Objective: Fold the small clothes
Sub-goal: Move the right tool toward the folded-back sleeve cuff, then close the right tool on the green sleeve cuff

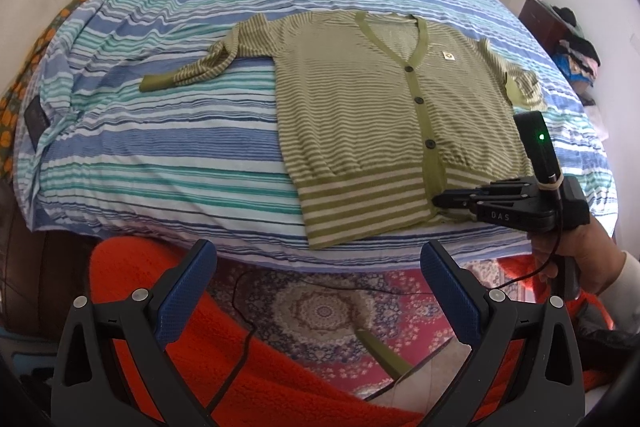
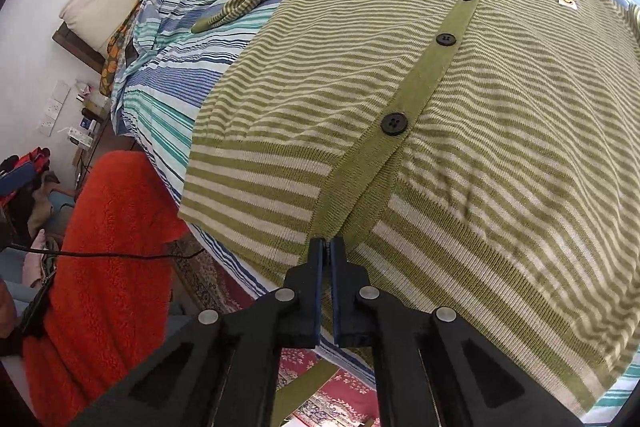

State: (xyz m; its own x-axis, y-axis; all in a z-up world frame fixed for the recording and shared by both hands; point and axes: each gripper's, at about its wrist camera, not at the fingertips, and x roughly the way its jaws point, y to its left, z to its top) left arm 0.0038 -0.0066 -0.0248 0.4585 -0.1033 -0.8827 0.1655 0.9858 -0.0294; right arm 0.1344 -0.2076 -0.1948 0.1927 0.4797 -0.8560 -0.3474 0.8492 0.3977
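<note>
The right gripper [image 2: 329, 247] points steeply down at the near hem of the cardigan [image 1: 384, 115], its jaws pressed together on the solid green button band at the hem's edge — fabric shows pinched between the blue pads. A hand [image 1: 568, 259] grips its handle just off the cardigan's near right corner. The left gripper [image 1: 318, 267] hovers short of the cardigan's near hem, over the floor, jaws wide with nothing between them.

Beside the cardigan, an orange blanket [image 1: 248, 339] lies below the bed's near edge, and a patterned rug [image 1: 320, 311] with a black cable [image 1: 304, 289] across it.

The cardigan lies flat and buttoned on the striped bedsheet [image 1: 160, 147], collar away from the grippers, one sleeve [image 1: 192, 71] stretched out to its left.
</note>
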